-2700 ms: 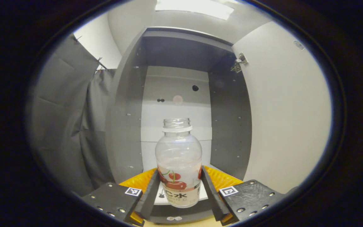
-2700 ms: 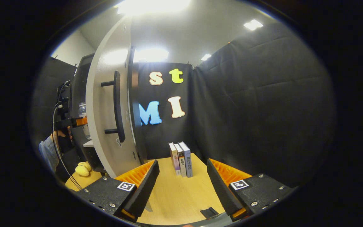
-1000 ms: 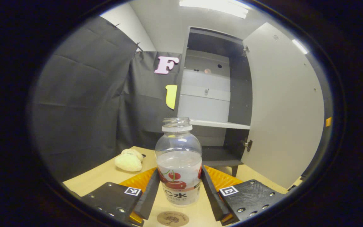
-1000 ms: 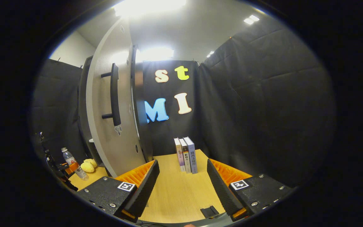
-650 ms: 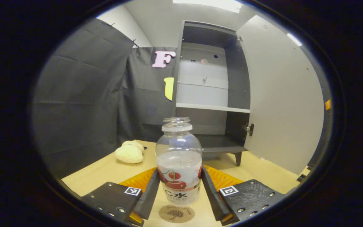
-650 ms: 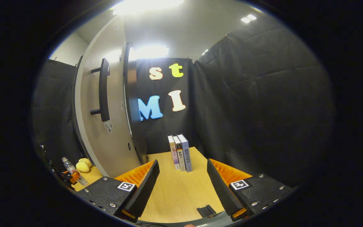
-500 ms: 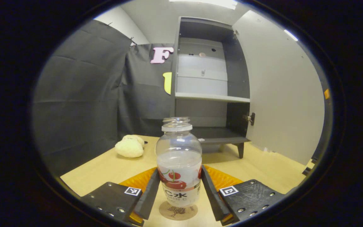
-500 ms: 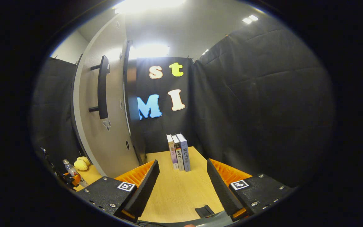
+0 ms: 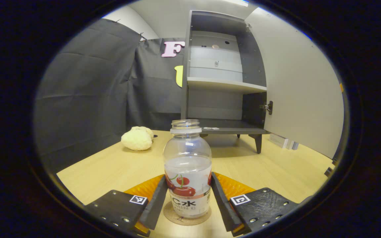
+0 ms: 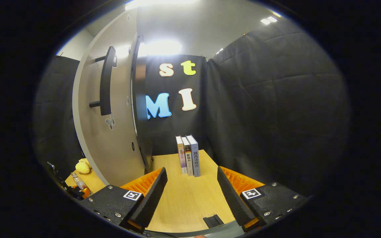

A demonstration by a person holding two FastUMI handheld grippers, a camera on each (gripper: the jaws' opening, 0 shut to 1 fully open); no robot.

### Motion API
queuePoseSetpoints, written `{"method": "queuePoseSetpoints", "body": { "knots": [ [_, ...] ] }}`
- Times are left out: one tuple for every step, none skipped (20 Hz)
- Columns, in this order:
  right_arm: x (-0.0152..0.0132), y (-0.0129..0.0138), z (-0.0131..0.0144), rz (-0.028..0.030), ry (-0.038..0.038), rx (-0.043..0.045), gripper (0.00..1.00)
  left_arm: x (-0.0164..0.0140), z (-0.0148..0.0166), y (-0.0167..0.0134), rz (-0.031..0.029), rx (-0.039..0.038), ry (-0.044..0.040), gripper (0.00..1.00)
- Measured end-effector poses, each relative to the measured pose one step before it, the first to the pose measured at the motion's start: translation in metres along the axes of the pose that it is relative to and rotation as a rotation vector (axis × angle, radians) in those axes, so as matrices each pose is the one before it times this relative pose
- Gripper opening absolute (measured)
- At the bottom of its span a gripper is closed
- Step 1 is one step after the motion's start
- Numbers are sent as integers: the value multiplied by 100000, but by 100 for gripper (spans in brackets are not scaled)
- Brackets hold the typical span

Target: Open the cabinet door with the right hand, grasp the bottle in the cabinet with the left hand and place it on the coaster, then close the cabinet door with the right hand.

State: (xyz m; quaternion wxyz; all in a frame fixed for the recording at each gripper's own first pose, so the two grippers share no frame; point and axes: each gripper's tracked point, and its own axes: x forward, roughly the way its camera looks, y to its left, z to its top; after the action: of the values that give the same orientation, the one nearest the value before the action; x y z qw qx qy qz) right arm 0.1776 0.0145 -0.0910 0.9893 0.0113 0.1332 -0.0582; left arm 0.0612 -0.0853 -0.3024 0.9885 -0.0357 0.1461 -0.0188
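Bottle (image 9: 187, 172); one coaster (image 9: 187, 216); three books (image 10: 188, 155)

bottle (image 9: 187, 172): clear, uncapped, upright, seemingly resting on coaster (image 9: 187, 219) | cabinet door (image 9: 301, 96): open

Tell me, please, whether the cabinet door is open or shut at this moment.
Open. In the left gripper view the cabinet door is swung wide, leaving the shelf and the dark interior of the cabinet exposed.

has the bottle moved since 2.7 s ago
Yes. The bottle, then level with the cabinet shelf, is now down on the coaster, held by the left gripper.
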Motion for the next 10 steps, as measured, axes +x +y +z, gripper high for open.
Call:
{"method": "queuePoseSetpoints", "body": {
  "knots": [
    [12,371,213,550,-62,-612,94,-257,-261,-212,-441,-157,1373,76],
    [23,366,128,574,-236,-621,94,-343,-19,-66,-78,394,662,76],
    [-72,298,201,632,-513,-477,94,-252,-72,2,240,577,886,80],
    [139,248,255,696,-436,-368,94,-309,-176,33,538,570,916,76],
    [6,318,134,665,-354,-194,94,-215,49,79,489,669,610,78],
    [152,247,54,654,58,104,94,-364,-20,67,373,594,699,87],
    [59,279,76,893,204,521,94,-330,381,180,905,344,415,90],
    [242,203,215,863,14,746,94,-403,477,-113,-53,342,498,90],
    [52,71,373,407,-487,876,94,-509,757,-105,-240,681,53,90],
    [8,92,446,306,-724,958,94,-440,1106,-63,-322,668,-1430,88]
  ]
}}
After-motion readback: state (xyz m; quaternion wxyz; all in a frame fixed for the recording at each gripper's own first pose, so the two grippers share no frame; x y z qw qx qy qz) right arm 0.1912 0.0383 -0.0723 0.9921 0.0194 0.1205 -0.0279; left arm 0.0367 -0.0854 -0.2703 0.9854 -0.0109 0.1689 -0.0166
